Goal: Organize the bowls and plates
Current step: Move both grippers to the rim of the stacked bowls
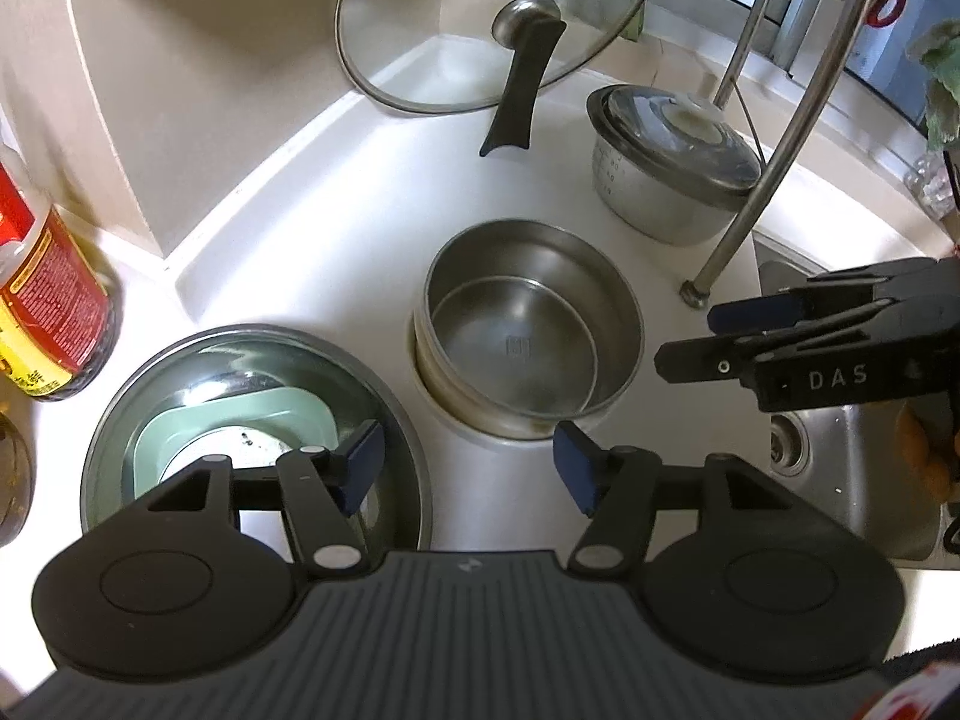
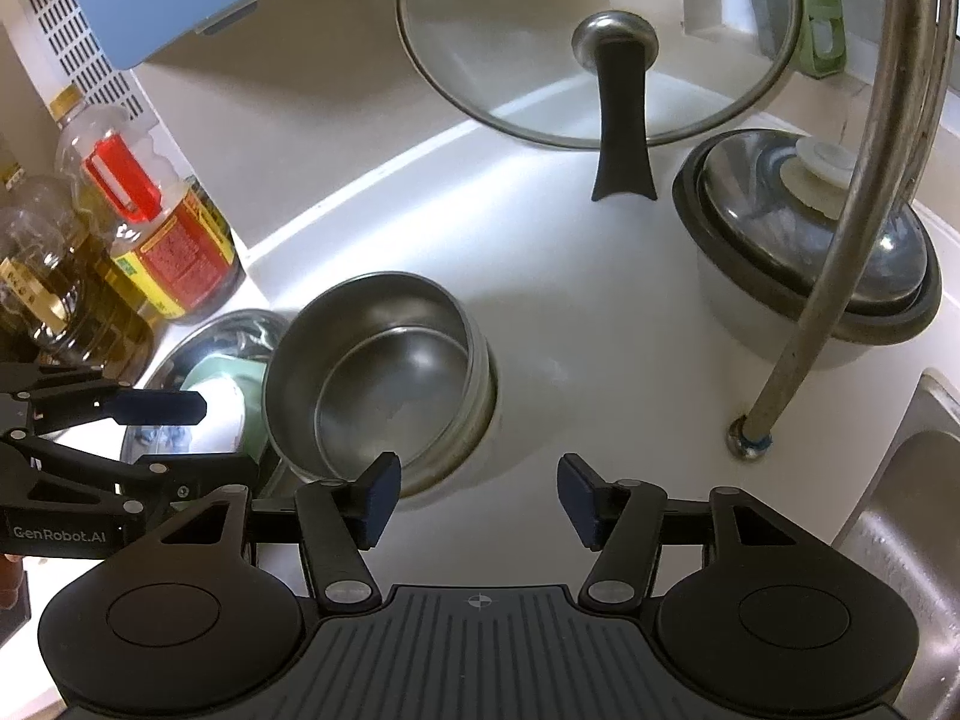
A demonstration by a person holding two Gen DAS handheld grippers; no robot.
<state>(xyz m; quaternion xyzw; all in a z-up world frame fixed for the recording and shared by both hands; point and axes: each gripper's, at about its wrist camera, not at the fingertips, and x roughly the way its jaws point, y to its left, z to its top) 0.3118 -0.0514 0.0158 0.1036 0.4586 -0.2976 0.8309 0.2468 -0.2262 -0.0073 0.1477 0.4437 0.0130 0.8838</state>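
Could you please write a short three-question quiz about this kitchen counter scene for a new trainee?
1. True or false: a smaller steel bowl is nested inside a bigger steel bowl.
2. What does the glass lid lean on? A) the wall B) the faucet C) the oil bottle
3. What is held between the left tongs and between the right tongs?

Key
1. True
2. A
3. Nothing; both stand open.
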